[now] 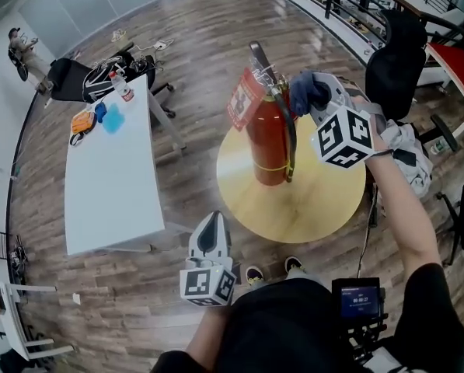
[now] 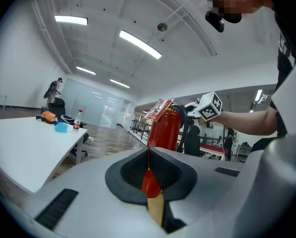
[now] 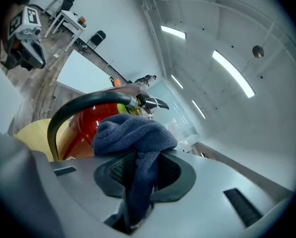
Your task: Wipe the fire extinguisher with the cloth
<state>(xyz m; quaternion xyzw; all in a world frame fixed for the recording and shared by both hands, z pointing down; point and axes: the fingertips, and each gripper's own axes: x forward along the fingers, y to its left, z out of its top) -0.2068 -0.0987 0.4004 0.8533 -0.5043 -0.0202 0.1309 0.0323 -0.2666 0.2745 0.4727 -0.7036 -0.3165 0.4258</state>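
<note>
A red fire extinguisher (image 1: 266, 140) stands upright on the round yellow table (image 1: 309, 208), with a paper tag (image 1: 245, 98) and a black hose (image 1: 291, 142). My right gripper (image 1: 319, 99) is shut on a dark blue cloth (image 1: 305, 92), which it holds against the extinguisher's top by the valve. In the right gripper view the bunched cloth (image 3: 133, 133) sits beside the hose (image 3: 71, 108) and the red body (image 3: 86, 125). My left gripper (image 1: 212, 219) hangs shut and holds nothing, in front of the table near my body, pointing at the extinguisher (image 2: 164, 129).
A white rectangular table (image 1: 111, 181) to the left carries a bottle (image 1: 123, 88), a blue item (image 1: 113, 119) and an orange item (image 1: 82, 121). A black chair (image 1: 395, 61) and a red table (image 1: 458, 68) stand to the right. A person (image 1: 18, 49) stands far left.
</note>
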